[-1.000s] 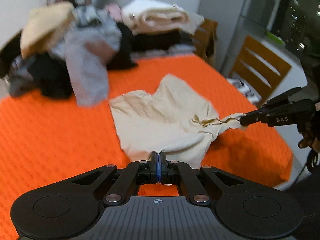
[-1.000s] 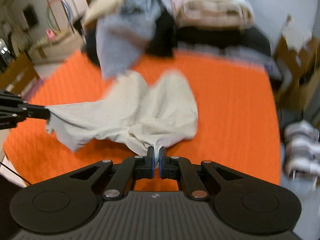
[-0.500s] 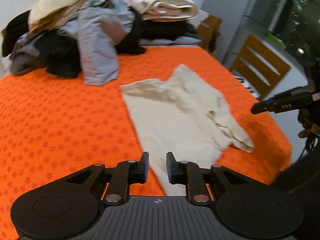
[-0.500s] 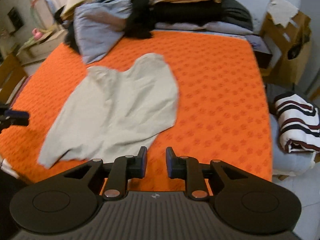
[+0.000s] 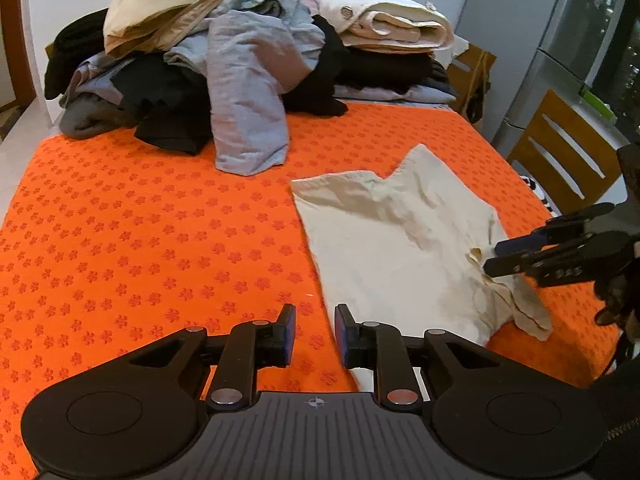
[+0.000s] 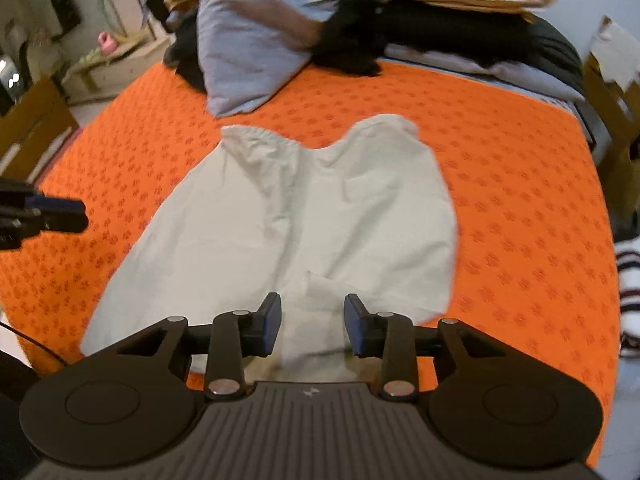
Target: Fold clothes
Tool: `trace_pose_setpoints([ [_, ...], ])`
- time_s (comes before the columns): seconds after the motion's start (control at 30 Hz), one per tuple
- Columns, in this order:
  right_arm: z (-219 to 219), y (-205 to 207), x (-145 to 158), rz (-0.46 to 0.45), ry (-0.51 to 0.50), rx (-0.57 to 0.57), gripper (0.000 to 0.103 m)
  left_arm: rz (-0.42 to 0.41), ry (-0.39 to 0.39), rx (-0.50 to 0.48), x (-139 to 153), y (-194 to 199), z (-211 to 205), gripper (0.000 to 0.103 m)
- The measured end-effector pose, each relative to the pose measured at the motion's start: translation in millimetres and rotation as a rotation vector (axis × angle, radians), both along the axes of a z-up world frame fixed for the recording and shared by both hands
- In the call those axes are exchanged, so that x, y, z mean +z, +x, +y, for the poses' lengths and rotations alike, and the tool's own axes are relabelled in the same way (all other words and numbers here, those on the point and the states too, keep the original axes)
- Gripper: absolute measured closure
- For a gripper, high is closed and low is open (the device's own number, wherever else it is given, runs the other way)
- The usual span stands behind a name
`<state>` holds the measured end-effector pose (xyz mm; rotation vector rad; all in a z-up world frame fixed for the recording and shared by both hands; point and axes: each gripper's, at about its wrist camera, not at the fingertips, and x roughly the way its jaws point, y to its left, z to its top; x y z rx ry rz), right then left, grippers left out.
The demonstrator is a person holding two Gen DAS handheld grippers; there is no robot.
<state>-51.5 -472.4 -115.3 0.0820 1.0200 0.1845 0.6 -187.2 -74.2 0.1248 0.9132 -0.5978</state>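
A cream pair of shorts [image 5: 404,248] [image 6: 304,216] lies spread flat on the orange patterned cloth [image 5: 140,232] [image 6: 520,208]. My left gripper [image 5: 315,334] is open above the cloth, just left of the garment's near edge, holding nothing. My right gripper [image 6: 311,322] is open over the garment's near hem, nothing between its fingers. In the left wrist view the right gripper [image 5: 496,258] hovers over the garment's rumpled right corner. The left gripper's fingers [image 6: 60,212] show at the left edge of the right wrist view.
A heap of unfolded clothes [image 5: 224,72] [image 6: 272,20] covers the far side, with a grey-blue garment [image 5: 248,120] hanging toward the shorts. Folded cream and black items [image 5: 392,36] sit at the back right. A wooden chair [image 5: 560,152] stands beyond the right edge.
Both grippers were shut on the shorts' corners a second ago; they let go and opened wider. The shorts now lie flat, and the right gripper has come back over them.
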Motion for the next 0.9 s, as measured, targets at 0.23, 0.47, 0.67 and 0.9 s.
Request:
trace_pose_setpoints([
  [0.23,6.8,8.3,-13.1,-0.034,-0.114,-0.089,0.1,-0.019,0.014,0.037,0.2,10.2,1.8,0.078],
  [0.47,-40.8,-33.5,16.8,-0.092,-0.127,-0.301,0.1,-0.034,0.026,0.051,-3.9,34.0,-3.8,0.078],
  [0.67,-77.3,-66.0,8.8,0.003,-0.158,-0.416,0.099,-0.02,0.026,0.055,-12.4,59.4,-14.2,0.078],
  [0.9,-90.4,-45.9,22.3,-0.004,-0.111,-0.358,0.079,-0.021,0.025,0.017,-17.9,86.1,-29.3,0.076],
])
